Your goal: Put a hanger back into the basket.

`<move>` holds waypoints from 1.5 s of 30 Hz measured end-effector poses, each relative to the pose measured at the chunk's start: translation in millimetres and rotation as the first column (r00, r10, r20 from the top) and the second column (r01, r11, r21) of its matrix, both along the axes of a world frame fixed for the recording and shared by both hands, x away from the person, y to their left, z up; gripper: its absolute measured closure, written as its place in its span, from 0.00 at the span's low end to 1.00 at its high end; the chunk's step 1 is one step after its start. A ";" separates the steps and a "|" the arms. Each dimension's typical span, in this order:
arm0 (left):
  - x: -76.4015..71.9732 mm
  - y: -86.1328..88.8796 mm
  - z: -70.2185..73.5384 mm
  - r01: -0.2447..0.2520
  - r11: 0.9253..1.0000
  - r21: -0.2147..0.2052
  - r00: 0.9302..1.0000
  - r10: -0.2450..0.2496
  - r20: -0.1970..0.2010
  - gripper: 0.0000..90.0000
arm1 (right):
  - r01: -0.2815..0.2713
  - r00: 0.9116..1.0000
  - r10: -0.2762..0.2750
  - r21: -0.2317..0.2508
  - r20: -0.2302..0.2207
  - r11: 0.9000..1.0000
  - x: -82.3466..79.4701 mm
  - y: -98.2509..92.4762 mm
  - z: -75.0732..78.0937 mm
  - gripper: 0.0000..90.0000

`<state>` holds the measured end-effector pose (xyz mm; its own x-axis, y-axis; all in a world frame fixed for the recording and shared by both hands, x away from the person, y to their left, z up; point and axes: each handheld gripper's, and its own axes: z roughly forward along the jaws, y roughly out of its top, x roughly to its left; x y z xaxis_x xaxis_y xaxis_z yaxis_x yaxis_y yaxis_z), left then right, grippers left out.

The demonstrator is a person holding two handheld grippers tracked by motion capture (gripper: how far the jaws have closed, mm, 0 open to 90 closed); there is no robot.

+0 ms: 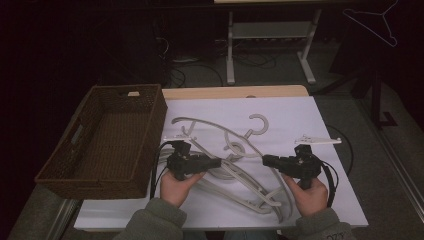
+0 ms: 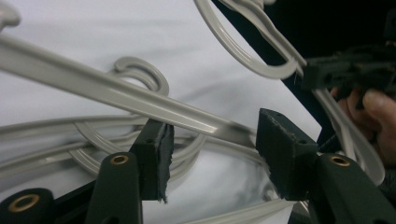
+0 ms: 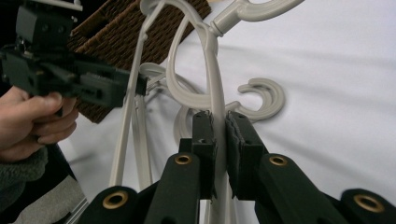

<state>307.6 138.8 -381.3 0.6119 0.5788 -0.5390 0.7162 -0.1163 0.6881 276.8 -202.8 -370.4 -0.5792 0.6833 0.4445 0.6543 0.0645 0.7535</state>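
High view, far left: a brown woven basket (image 1: 107, 142) sits at the table's left edge, partly hanging over the white sheet (image 1: 300, 120) that covers the table (image 1: 225, 92).
Basket inside: bare wicker floor, with a handle slot in its left wall and another in its far wall.
Left hand (image 1: 177, 184): comes in from the bottom edge in a grey-green sleeve and holds the left gripper (image 1: 216, 163), which points right, toward the middle of the sheet.
Left gripper state: in the left gripper view its jaws stand apart around a grey hanger bar (image 2: 116, 91); the left pad sits right against the bar, the right pad stays clear of it, so nothing is clamped.
Hangers (image 1: 235, 165): a tangled pile of light grey plastic hangers lies on the sheet between the two grippers, hooks pointing toward the far side, long arms running down to the near right.
Loose hook (image 1: 259, 125): one hanger's hook lies farthest back, just beyond the pile.
Right gripper (image 1: 265, 160): points left at the pile, opposite the left gripper and near it.
Right gripper state: in the right gripper view the jaws are pressed tight on the thin neck of one hanger (image 3: 212, 100), with its curved top rising above the pads.
Right hand (image 1: 309, 194): wraps the handle at the near right, cable looping beside it.
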 end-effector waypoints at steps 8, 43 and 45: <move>1.8 5.6 7.2 -0.036 0.999 -0.022 0.999 0.036 0.012 0.61 | -0.021 1.000 0.021 -0.024 -0.016 0.999 -4.4 5.4 -1.0 0.91; 14.0 20.0 20.9 -0.081 0.970 -0.229 0.990 0.052 -0.127 0.91 | -0.127 0.981 0.130 0.026 -0.145 0.992 -4.2 27.7 -19.6 0.91; 14.1 20.4 20.7 -0.079 0.969 -0.234 0.990 0.049 -0.130 0.91 | -0.127 0.981 0.128 0.020 -0.144 0.992 -3.9 28.8 -20.3 0.91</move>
